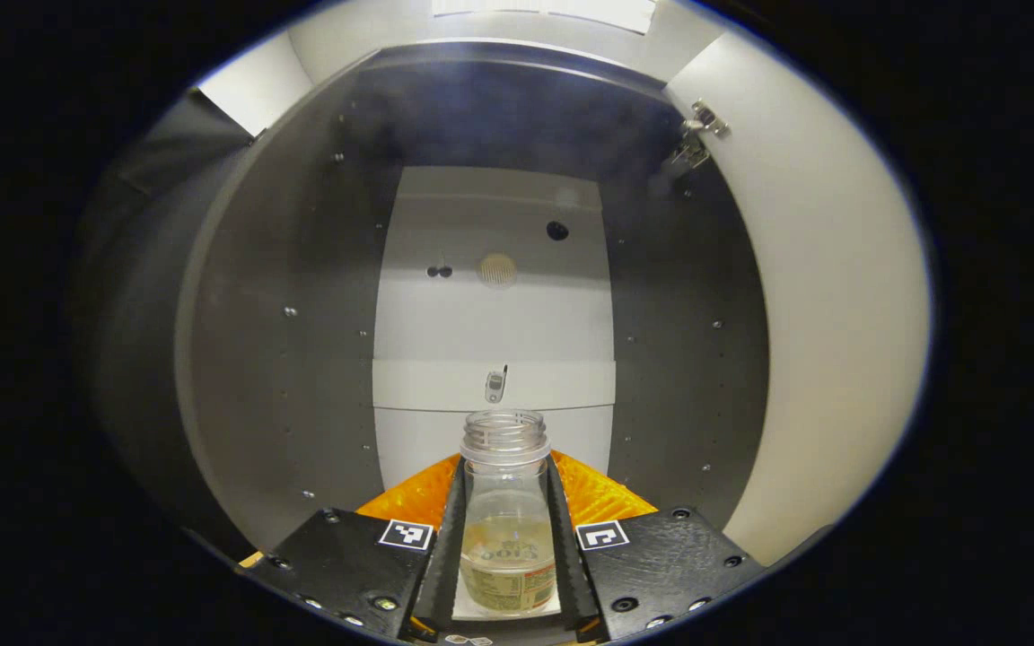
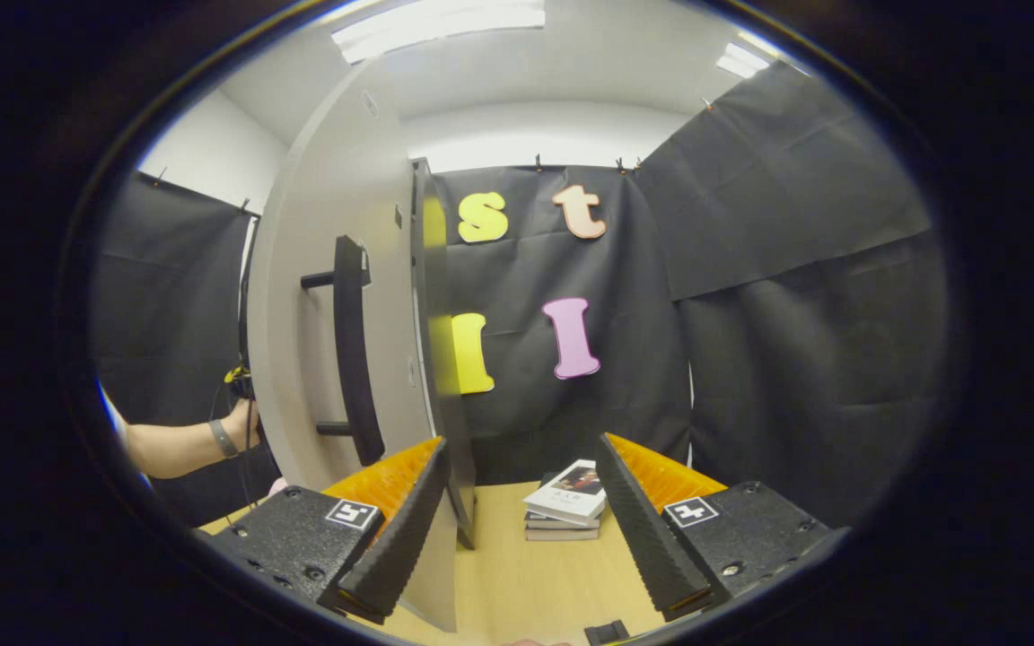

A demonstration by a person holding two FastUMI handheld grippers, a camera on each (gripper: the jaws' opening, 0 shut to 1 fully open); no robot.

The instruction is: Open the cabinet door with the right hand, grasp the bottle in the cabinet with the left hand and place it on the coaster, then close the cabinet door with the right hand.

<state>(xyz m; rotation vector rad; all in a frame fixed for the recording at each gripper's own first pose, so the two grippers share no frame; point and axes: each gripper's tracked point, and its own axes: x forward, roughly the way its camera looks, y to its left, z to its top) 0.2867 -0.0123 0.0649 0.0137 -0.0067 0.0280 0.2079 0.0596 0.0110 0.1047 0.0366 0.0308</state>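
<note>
1. The cabinet [image 1: 284, 296] stands open, with dark side walls and a pale back panel; its door [image 2: 319, 359] is swung out, and its black bar handle [image 2: 355, 350] runs upright.
2. The left gripper [image 1: 506, 538] reaches inside, jaws clamped on the bottle.
3. The right gripper [image 2: 517, 529] has its jaws apart over the worktop [image 2: 526, 583], holding nothing, with a stack of books [image 2: 568, 502] beyond them.
4. The bottle [image 1: 506, 529] stands upright inside the cabinet, capless mouth upward; its label is too blurred to read.

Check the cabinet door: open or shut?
Open: the cabinet door stands swung out edge-on, and the bottle sits inside the exposed cabinet interior.
</note>
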